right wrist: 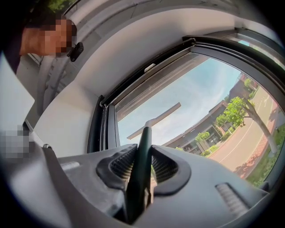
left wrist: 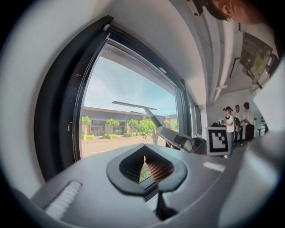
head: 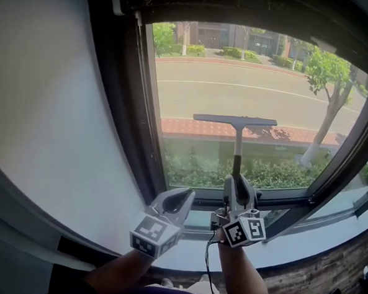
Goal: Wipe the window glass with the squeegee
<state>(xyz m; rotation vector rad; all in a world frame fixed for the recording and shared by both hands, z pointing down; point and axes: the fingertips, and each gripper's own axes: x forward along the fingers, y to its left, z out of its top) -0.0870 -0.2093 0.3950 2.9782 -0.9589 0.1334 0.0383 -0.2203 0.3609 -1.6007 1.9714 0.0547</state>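
**While the right hand-held gripper [head: 236, 180] clamps the squeegee [head: 235, 121], the left hand-held gripper [head: 182, 198] is empty**

Where the right jaws close on the dark handle, the squeegee stands upright, pointing to 12 o'clock. Its blade lies level across the middle of the window glass [head: 193, 94]. At 9 o'clock of the right one, the left has its jaws together on nothing, near the black window frame [head: 121, 108].

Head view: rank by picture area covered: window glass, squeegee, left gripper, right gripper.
1. window glass
2. left gripper and right gripper, about alike, so tied; both nearest the camera
3. squeegee, thin blade and handle
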